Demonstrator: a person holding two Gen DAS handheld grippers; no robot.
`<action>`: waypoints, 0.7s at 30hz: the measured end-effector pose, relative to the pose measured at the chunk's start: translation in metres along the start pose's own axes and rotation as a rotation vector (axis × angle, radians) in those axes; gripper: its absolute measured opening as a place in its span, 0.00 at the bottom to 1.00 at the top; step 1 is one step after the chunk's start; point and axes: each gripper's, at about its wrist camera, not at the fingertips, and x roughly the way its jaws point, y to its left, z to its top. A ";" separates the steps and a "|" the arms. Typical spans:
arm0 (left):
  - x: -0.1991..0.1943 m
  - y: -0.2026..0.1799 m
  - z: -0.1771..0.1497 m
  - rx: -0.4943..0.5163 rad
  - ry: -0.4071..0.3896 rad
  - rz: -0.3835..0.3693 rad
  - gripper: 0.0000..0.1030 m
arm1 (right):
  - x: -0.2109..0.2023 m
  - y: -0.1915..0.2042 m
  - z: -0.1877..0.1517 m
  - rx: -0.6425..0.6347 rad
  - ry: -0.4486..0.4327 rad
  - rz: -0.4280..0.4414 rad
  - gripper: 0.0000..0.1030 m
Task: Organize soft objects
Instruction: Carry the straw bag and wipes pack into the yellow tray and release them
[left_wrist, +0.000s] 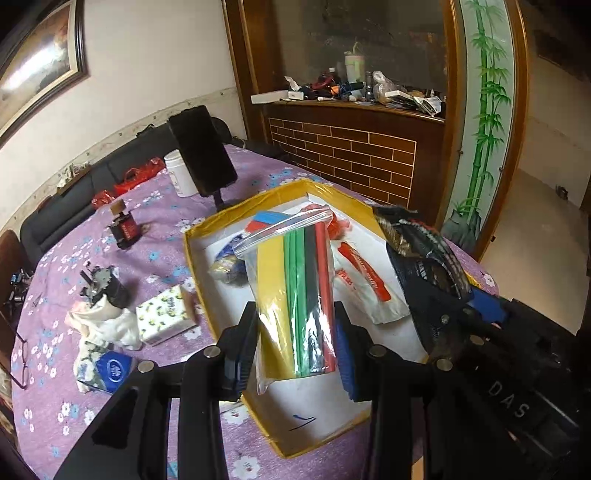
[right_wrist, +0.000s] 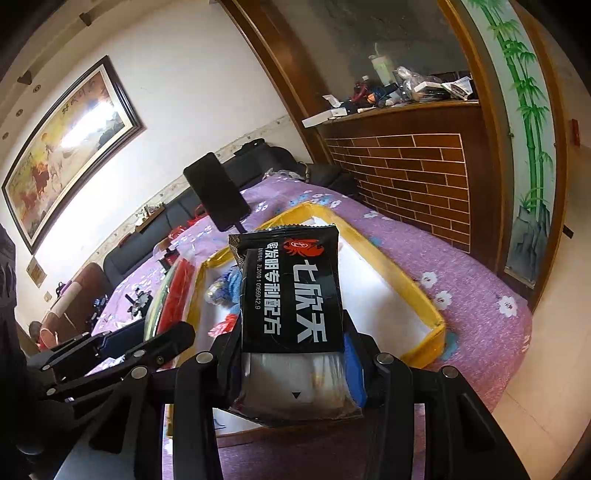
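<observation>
Left gripper (left_wrist: 295, 343) clenches a clear zip bag (left_wrist: 295, 288) lengthwise, seal pointing away; right gripper (right_wrist: 295, 365) grips a black packet (right_wrist: 291, 291) likewise.

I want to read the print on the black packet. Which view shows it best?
The right wrist view: the black packet faces the camera, its white print legible, held in the right gripper. The left wrist view shows it only edge-on at the right, print unreadable.
</observation>
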 end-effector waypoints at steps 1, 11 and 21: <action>0.002 -0.001 -0.001 0.000 0.004 -0.003 0.36 | 0.000 -0.002 0.002 -0.002 0.000 -0.007 0.47; 0.024 0.001 -0.004 -0.033 0.060 -0.026 0.36 | 0.017 -0.001 0.019 -0.048 0.051 -0.034 0.47; 0.044 0.007 -0.008 -0.044 0.090 -0.049 0.36 | 0.059 0.009 0.024 -0.095 0.136 -0.081 0.48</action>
